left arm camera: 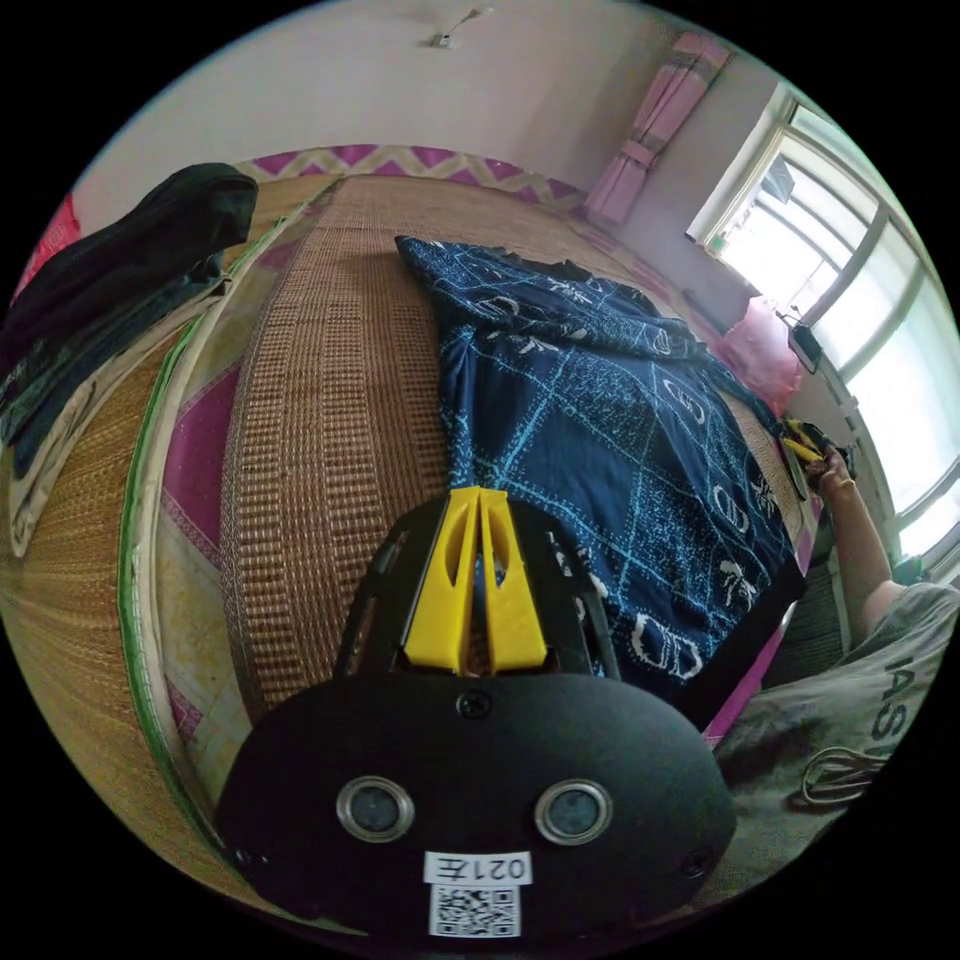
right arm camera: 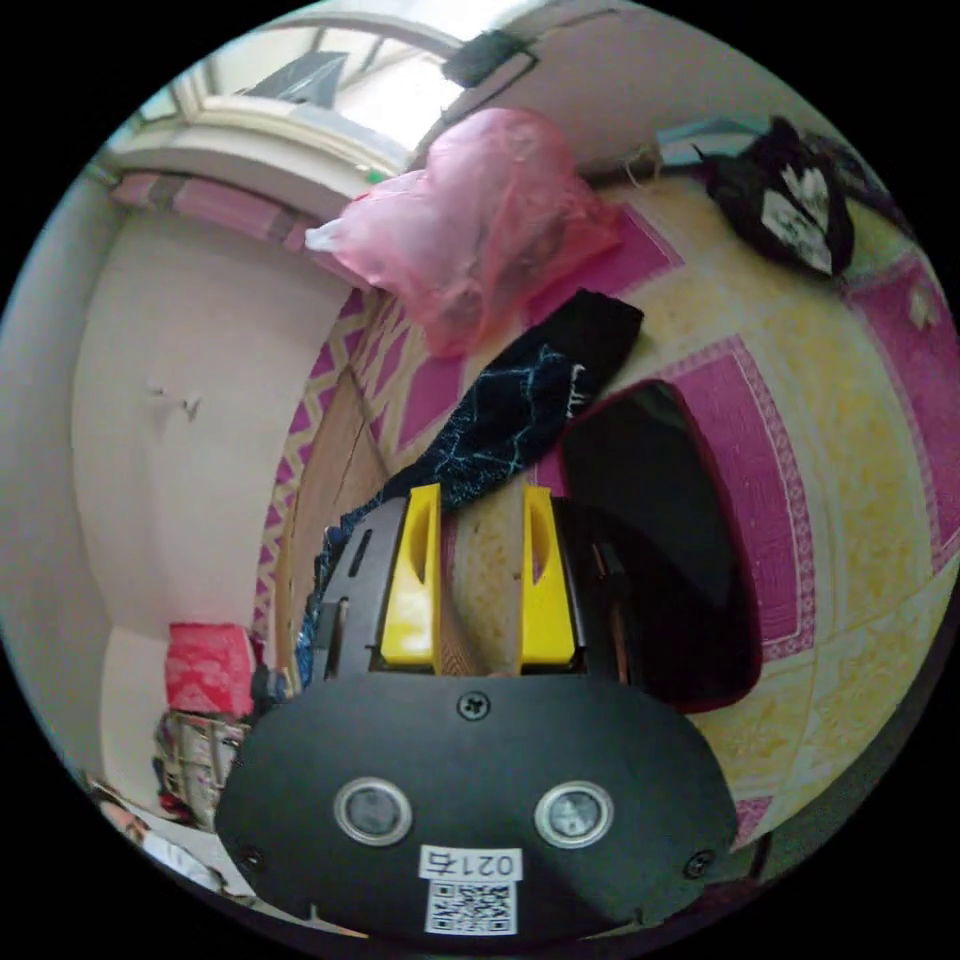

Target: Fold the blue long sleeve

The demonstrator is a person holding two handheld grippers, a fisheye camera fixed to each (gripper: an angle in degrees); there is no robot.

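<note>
The blue long sleeve (left arm camera: 600, 420) lies spread on a woven straw mat (left arm camera: 330, 400), running from the tips of the left gripper (left arm camera: 480, 495) toward two o'clock in the left gripper view. That gripper's yellow jaws are pressed together at the garment's near edge; whether any cloth is pinched between them cannot be determined. The mat rests on a pink-and-yellow patterned floor covering (left arm camera: 195, 450). At ten o'clock a heap of dark clothing (left arm camera: 130, 260) sits on the edge of the mat. A pink curtain (left arm camera: 655, 120) hangs at one o'clock, with bright windows (left arm camera: 850, 290) at three o'clock and a pink plastic bag (left arm camera: 765, 350) below them. At four o'clock the person's arm (left arm camera: 865, 540) is extended toward the window side, ending at a yellow-and-black gripper (left arm camera: 805, 440), small and hard to make out.

In the right gripper view, the right gripper (right arm camera: 480, 500) has its jaws parted, with bare patterned covering between them. A sleeve end (right arm camera: 540, 390) of the blue garment, with a dark cuff, lies just beyond the tips toward one o'clock, apart from both jaws. A dark glossy object (right arm camera: 650, 500) sits at three o'clock, unidentifiable. The plastic bag appears at twelve o'clock, and a black item (right arm camera: 790, 200) at two o'clock.
</note>
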